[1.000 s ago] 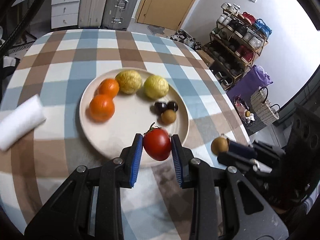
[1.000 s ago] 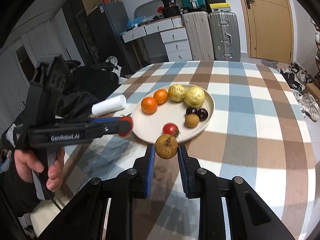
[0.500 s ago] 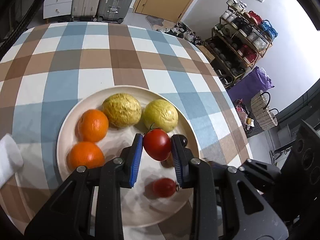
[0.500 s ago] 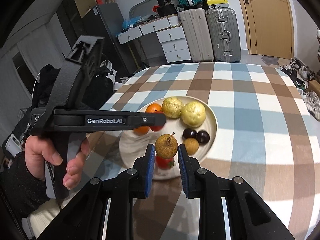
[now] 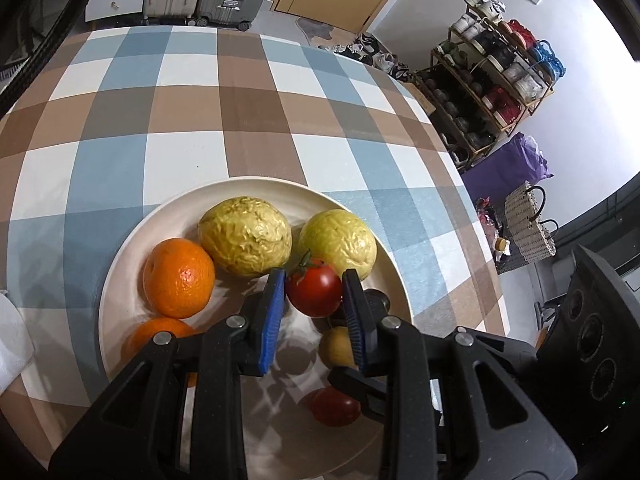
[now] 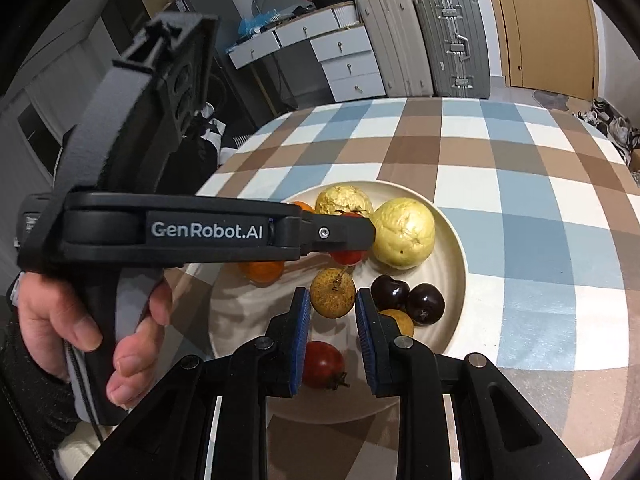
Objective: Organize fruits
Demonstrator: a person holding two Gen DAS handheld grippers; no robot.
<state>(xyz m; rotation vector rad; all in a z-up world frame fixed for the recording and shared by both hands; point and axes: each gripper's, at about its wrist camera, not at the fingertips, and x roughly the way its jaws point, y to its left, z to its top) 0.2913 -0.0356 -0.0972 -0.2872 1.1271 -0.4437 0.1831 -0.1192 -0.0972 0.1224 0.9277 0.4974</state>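
A cream plate (image 5: 120,280) (image 6: 452,248) on the checked table holds two oranges (image 5: 178,278), two yellow-green wrinkled fruits (image 5: 246,236) (image 6: 404,232), two dark cherries (image 6: 426,304), a brown longan (image 5: 338,346) and a second tomato (image 5: 334,406) (image 6: 322,364). My left gripper (image 5: 314,300) is shut on a red tomato (image 5: 314,288) above the plate's middle. My right gripper (image 6: 332,312) is shut on a brown longan (image 6: 332,294) with a stem, held over the plate's near part. The left gripper's body (image 6: 180,232) crosses the right wrist view.
A white roll (image 5: 12,340) lies on the table to the left of the plate. The round table's edge curves close on the right. Suitcases (image 6: 420,40), drawers and a shoe rack (image 5: 492,80) stand beyond the table.
Both grippers moved forward over the plate with their fruits. The left went from the plate's near rim to above its middle. The right came from off the plate to over its near part.
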